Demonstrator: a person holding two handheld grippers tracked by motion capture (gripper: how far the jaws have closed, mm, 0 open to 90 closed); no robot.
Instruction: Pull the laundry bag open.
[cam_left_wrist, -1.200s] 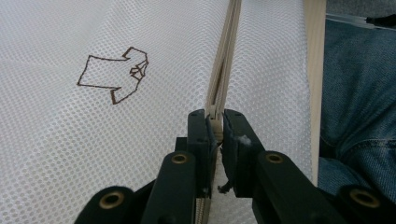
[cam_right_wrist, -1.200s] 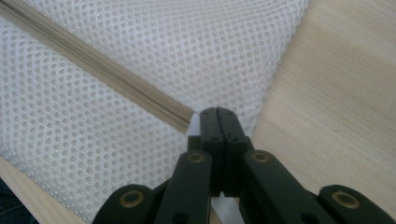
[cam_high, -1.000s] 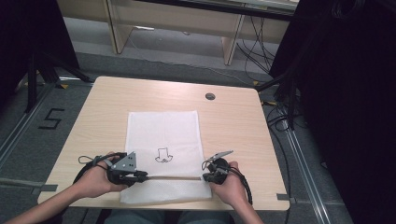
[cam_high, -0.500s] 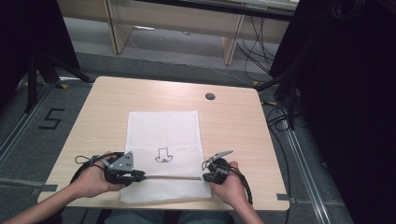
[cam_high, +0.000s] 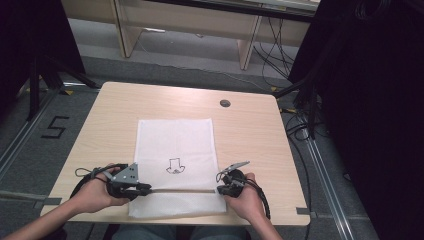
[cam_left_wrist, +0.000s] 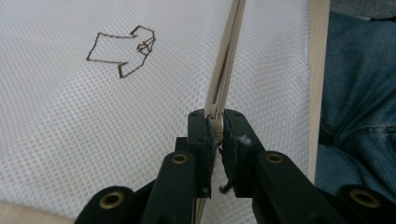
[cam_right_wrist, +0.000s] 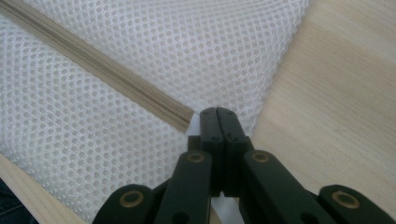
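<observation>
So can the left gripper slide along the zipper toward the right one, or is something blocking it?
Probably yes. The left gripper is clamped on the zipper, and the run to the right gripper lies bare on the mesh bag.

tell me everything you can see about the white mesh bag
The white mesh bag is a flat rectangle of fine perforated fabric, lying on the wooden table near the person's edge. A small dark outline drawing of a shirt is printed at its middle. A beige zipper runs across its near end. The left gripper is shut on the zipper's pull end, and the right gripper pinches the fabric just beyond the zipper's other end, by the bag's edge.
</observation>
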